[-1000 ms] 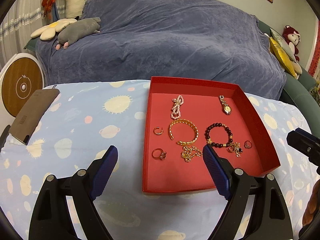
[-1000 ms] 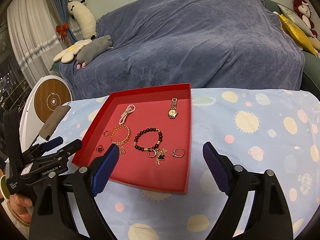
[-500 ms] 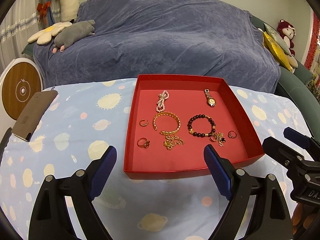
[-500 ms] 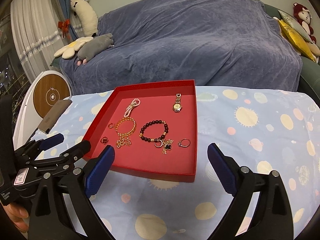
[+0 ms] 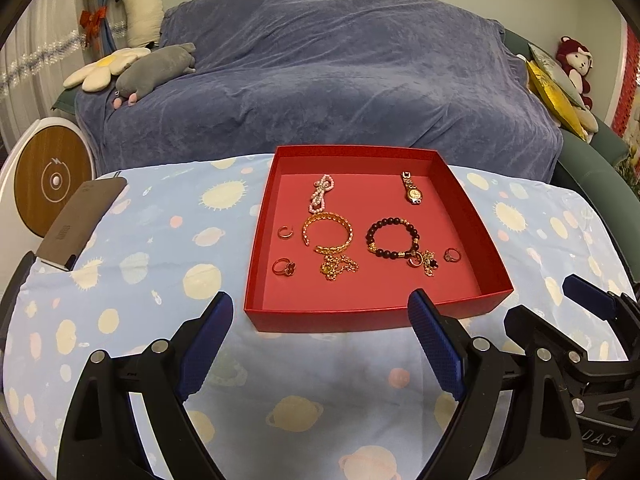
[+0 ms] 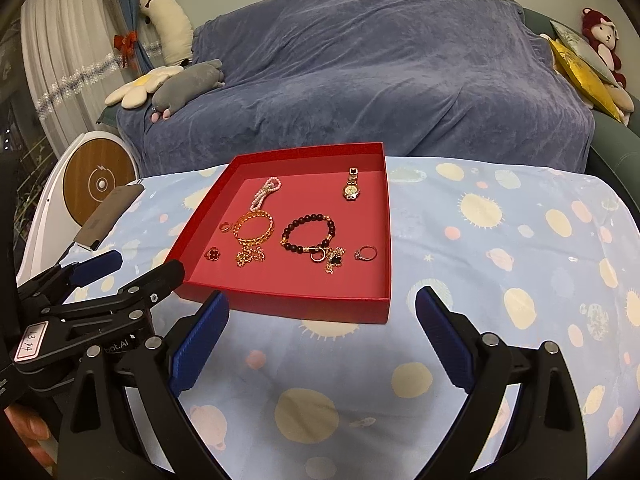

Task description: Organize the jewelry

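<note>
Broadly, a sofa draped in a blue-grey throw (image 5: 328,80) fills the upper half of both views, with a grey plush animal (image 5: 156,70) and a flower-shaped cushion (image 5: 102,70) at its upper left and a yellow cushion (image 5: 554,94) at the upper right. Below it, a pale blue tablecloth printed with suns and planets (image 5: 168,240) covers the table across the lower half of each frame. A red shallow box (image 5: 362,314) sits on the cloth at the centre of the left wrist view and left of centre in the right wrist view (image 6: 312,304).

Both grippers hover low in the frame, short of the box's near wall. The left gripper (image 5: 322,332) has its blue-padded jaws spread wide with nothing between them; the right gripper (image 6: 322,332) is likewise spread and empty.

All the jewelry lies on the box floor: a dark beaded bracelet (image 5: 394,238) right of centre, a gold bangle (image 5: 330,234) beside it to the left, a gold chain (image 5: 338,268) touching the bangle's near edge, a pearl strand (image 5: 320,198) toward the far left, a gold wristwatch (image 5: 412,190) toward the far right, and small rings near the left wall (image 5: 285,232), the near left (image 5: 283,267) and the right (image 5: 452,255).
</note>
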`<action>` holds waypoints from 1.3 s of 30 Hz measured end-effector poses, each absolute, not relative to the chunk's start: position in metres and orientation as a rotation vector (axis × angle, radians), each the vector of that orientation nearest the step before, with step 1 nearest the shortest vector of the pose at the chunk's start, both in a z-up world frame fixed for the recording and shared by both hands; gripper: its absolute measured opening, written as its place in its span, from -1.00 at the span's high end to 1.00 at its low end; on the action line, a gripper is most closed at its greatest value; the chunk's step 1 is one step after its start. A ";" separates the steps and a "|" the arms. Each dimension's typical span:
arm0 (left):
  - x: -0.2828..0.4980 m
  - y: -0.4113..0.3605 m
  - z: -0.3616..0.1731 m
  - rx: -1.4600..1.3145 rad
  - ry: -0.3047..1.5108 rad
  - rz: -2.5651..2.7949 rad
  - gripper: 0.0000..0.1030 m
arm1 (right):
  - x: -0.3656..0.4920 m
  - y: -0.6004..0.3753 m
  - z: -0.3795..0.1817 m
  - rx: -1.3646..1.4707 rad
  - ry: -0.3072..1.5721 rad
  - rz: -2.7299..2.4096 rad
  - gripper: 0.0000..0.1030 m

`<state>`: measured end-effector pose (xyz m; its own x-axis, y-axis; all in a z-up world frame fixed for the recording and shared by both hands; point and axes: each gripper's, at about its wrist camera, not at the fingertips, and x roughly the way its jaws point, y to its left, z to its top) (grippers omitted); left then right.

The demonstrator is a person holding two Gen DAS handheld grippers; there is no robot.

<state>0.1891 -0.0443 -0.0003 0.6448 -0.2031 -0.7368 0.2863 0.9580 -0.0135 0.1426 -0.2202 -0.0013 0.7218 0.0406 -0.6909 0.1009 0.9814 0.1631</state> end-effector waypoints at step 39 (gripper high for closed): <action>0.153 -0.044 -0.009 0.173 0.833 -0.199 -0.70 | 0.108 -0.213 -0.004 0.146 0.769 -0.111 -0.82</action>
